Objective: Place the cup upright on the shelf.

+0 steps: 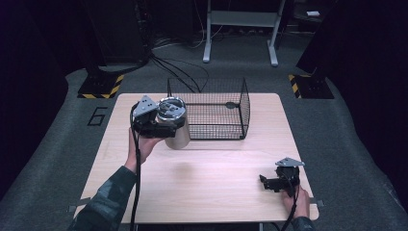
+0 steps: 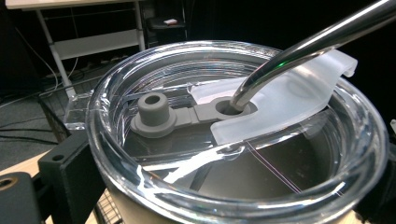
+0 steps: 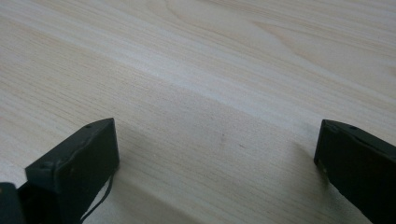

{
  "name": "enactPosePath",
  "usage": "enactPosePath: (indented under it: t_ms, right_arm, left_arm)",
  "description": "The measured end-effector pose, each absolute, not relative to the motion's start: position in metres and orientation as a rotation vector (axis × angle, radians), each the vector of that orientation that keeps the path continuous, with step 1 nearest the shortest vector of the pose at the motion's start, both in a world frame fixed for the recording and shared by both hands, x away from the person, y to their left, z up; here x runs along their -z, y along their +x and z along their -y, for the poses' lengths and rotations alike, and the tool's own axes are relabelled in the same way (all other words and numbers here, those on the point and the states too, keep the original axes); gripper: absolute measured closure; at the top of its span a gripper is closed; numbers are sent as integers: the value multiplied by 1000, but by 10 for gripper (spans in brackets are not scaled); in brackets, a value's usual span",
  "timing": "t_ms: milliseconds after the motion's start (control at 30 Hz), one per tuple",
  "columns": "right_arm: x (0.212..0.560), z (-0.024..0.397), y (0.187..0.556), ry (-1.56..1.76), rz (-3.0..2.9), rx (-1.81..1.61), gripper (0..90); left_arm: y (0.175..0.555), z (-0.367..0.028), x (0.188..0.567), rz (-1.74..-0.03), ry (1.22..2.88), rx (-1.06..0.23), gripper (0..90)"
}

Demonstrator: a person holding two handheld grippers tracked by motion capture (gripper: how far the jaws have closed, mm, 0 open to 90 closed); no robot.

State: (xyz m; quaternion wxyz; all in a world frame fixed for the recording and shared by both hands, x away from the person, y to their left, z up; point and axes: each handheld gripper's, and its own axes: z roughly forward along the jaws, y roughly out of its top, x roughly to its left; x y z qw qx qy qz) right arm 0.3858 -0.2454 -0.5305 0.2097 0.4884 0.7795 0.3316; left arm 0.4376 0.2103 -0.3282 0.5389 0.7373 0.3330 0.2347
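Tumbler [image 1: 176, 126], a metal cup with a clear lid [image 2: 233, 135], is sitting at about ten o'clock on the wooden table [image 1: 207, 183], just beside the left wall of the black wire basket [image 1: 211, 108], which is standing at twelve o'clock at the far edge. The left gripper [image 1: 161, 127] is reaching in from the cup's nine o'clock side, and its jaws are clenching the tumbler's body just under the lid. In the left gripper view, one black jaw is pressing against the cup at the lower left, under the rim. A metal straw [image 2: 308, 51] is passing through a hole in the lid and leaning up toward two o'clock in that view. A grey rubber plug [image 2: 154, 114] is lying on the lid at the straw hole's nine o'clock, joined to it by a flat strap, and a frosted flap [image 2: 289, 100] is standing open around the straw.

The right gripper [image 1: 269, 183] is resting low over the table at about five o'clock, well apart from the cup. In the right gripper view its jaws are standing wide apart, released, with bare wood between them.
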Motion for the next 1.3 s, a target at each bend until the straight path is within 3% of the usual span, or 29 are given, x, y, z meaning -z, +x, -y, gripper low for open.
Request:
enactPosePath:
  t_ms: [1300]
  right_arm:
    - [530, 245, 386, 1360, -2168, -922, 0]
  left_arm:
    - [497, -168, 294, -785, 1748, -577, 39]
